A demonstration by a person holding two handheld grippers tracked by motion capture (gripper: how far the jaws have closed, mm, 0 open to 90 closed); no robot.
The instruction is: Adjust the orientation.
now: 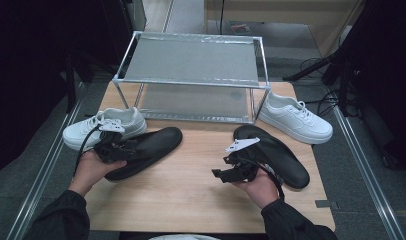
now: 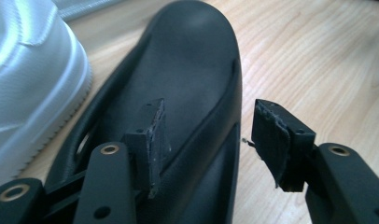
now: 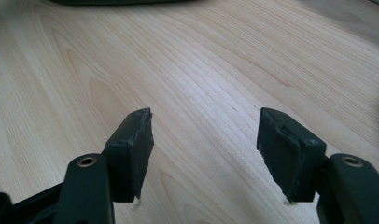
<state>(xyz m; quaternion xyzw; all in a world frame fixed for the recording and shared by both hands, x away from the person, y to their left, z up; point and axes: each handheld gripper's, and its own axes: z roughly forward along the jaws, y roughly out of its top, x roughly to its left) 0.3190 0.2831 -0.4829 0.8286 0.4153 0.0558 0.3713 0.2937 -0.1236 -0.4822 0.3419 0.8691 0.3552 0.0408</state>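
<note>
We see left claw (image 2: 206,140) released, jaws straddling side wall of left black shoe (image 1: 143,150) on desk (image 1: 191,185), one jaw inside shoe, other outside. White sneaker (image 1: 103,127) just beside it. Right claw (image 3: 206,149) released, empty above bare wood, near right black shoe (image 1: 273,155). Second white sneaker (image 1: 296,120) beside metal rack (image 1: 191,75).

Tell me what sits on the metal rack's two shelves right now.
Both shelves of the metal rack look bare in the high view. The top shelf hides the rear of the lower one. All four shoes lie on the wooden table around the rack.
</note>
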